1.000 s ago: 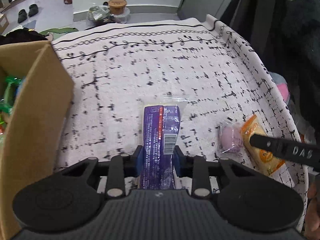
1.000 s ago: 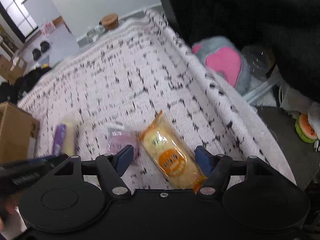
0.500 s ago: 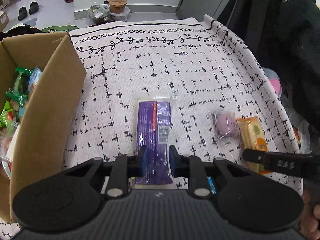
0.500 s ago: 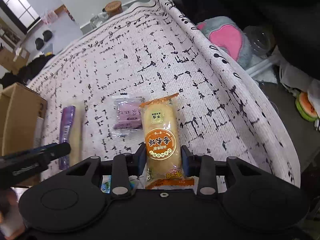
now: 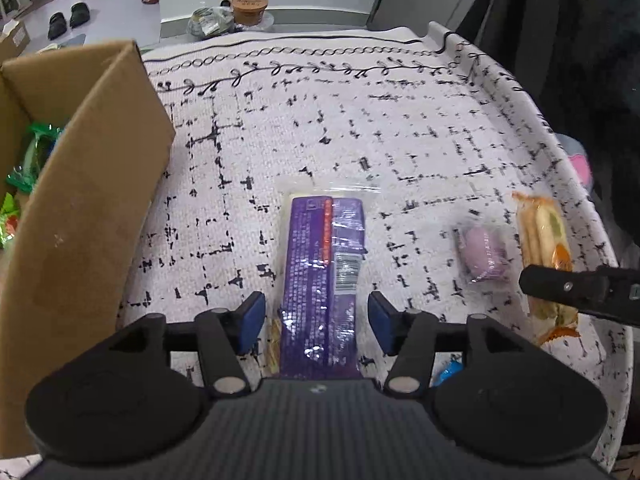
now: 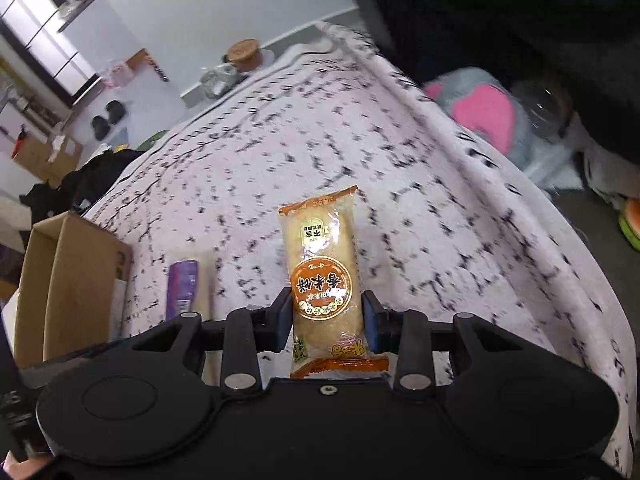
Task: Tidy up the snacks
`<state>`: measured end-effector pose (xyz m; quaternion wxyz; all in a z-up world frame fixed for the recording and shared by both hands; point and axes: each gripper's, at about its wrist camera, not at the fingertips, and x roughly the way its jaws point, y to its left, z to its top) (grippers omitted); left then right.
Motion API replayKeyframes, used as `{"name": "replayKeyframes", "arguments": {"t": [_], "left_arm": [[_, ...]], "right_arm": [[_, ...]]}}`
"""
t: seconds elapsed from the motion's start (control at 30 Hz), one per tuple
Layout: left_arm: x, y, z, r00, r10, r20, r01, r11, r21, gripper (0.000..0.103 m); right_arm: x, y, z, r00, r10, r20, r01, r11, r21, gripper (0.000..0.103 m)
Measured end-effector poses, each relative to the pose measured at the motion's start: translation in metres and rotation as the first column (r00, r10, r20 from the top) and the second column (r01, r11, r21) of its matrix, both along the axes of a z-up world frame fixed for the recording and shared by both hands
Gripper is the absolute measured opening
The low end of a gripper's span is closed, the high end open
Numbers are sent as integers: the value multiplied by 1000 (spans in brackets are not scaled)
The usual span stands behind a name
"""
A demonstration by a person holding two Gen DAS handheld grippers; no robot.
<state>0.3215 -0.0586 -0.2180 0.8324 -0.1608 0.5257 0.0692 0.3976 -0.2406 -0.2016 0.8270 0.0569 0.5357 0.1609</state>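
From the left wrist, the left gripper (image 5: 316, 322) has just been opening and now stands wide, with the purple snack pack (image 5: 322, 276) lying between its blue pads (image 5: 253, 316) but not touched. The pack's long side runs straight away from the gripper, near to far, on the patterned cloth of the surface (image 5: 360, 120). The open cardboard box (image 5: 80, 184) stands close on the left, so this hand is the nearer one to it. A small pink snack (image 5: 486, 254) lies off to the right.

From the right wrist, the right gripper (image 6: 324, 322) is narrow and holds the orange snack pack (image 6: 322, 276) by its long sides. The pack points away, far end up off the cloth. The box (image 6: 76, 280) sits far left, past the purple pack (image 6: 184, 286).
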Motion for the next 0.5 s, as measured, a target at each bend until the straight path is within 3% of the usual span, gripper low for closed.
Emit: {"name": "replayKeyframes", "arguments": {"t": [0.1,0.17,0.23,0.5], "left_arm": [[1,2,-3,1000,9,20,-9,1000,-1,55],[1,5,-4,999,35,30,-35,999,-3,49],[2,6,-3,998,40,37,-41,999,6,34],[-5,10,12,995,73,66,-73,997,-7,30]], "right_arm": [[0,2,2,1000,5,11,-5,1000,12,35],[1,3,6,1000,3,23,-4,1000,25,35],[0,5,10,999,5,42,-7,1000,28,35],[-8,13,15,999,-6,46,2,997,74,35]]}}
